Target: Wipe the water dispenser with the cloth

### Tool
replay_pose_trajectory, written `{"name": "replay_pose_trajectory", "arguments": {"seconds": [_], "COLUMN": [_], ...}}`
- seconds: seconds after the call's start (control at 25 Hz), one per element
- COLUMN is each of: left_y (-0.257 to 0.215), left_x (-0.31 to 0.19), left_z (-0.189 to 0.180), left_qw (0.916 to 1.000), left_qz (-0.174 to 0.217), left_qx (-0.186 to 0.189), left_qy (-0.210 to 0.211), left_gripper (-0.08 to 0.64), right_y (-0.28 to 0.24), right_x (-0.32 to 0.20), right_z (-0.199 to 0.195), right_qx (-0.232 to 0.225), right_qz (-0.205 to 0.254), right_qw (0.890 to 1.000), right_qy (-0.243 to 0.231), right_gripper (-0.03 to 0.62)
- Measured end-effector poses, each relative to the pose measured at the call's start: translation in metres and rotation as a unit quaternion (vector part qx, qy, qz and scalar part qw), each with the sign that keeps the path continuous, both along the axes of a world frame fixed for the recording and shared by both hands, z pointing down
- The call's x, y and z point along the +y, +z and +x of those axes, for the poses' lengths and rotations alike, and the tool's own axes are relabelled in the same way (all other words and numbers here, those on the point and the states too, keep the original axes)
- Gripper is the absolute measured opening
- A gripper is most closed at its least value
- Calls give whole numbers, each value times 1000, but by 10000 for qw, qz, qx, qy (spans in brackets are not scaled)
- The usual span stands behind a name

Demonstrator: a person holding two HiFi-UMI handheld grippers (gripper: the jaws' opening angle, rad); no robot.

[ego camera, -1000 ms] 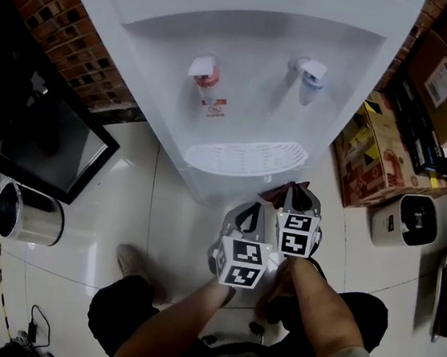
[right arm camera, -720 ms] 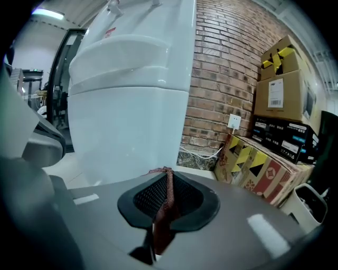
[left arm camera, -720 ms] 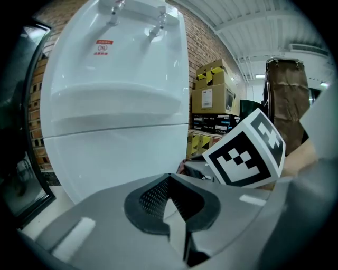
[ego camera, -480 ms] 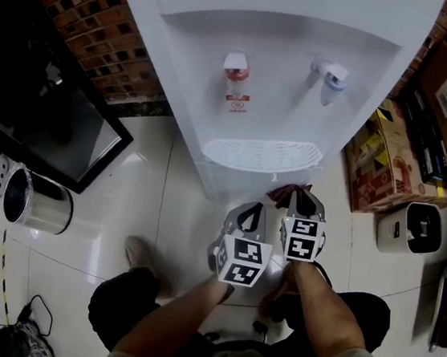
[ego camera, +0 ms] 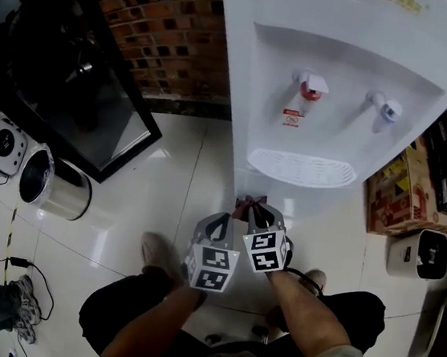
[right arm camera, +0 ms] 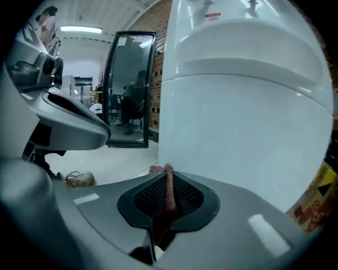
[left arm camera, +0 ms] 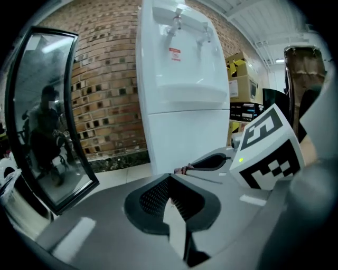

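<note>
The white water dispenser [ego camera: 335, 58] stands ahead, with a red tap [ego camera: 308, 85], a blue tap [ego camera: 384, 109] and a drip tray [ego camera: 301, 169]. Both grippers hover side by side low in front of its lower body. My right gripper [ego camera: 255, 210] is shut on a reddish cloth [ego camera: 246, 202]. In the right gripper view that cloth [right arm camera: 169, 189] runs as a thin strip between the pads, close to the dispenser's white panel [right arm camera: 243, 121]. My left gripper [left arm camera: 170, 178] is shut with nothing in it, just left of the right one [left arm camera: 211, 162].
A black glass-fronted cabinet [ego camera: 94, 109] leans against the brick wall [ego camera: 170, 22] at the left, with a steel bin [ego camera: 53, 187] in front of it. Cardboard boxes [ego camera: 404, 192] and a white appliance [ego camera: 432, 254] crowd the right. The person's shoe [ego camera: 156, 251] rests on the tiled floor.
Both grippers have shifted left along the dispenser's front, from below the tray's right part to below its left edge. The cloth stays in the right gripper.
</note>
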State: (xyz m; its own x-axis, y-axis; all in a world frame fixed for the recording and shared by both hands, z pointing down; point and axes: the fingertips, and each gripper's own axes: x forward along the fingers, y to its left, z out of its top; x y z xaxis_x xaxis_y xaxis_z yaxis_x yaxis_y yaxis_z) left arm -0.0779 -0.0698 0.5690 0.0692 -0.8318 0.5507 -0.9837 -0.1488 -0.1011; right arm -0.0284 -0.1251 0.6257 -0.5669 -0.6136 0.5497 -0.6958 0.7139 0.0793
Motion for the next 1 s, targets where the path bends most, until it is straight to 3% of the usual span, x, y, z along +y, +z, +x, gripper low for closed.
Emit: {"name": "replay_pose_trajectory", "arguments": {"seconds": [0.2,0.36,0.76,1.0], "left_y": [2,2,15,17], "left_x": [7,5,-3,-16], "left_z": [-50,-63,-54,-27], "left_qw": [9981,9971,9965,9976], "left_qz": [-15,50,-102,-88], "left_qx": [22,-78,-89,-21], "left_qy": [-620,-761,-825,-680], "left_gripper": [0,0,0,0], "right_y": [27,51,64,66], "right_x": [2,-1,-16,-24], "right_z": [-48,-57,-41,-4], "right_qx": [93,300,411,557], "right_qz": [-303,-395,-544,-546], "right_qw": [9991,9982,9974,9969], "right_qy": [-275,-338,-248,-86], "right_gripper": [46,46,44,44]}}
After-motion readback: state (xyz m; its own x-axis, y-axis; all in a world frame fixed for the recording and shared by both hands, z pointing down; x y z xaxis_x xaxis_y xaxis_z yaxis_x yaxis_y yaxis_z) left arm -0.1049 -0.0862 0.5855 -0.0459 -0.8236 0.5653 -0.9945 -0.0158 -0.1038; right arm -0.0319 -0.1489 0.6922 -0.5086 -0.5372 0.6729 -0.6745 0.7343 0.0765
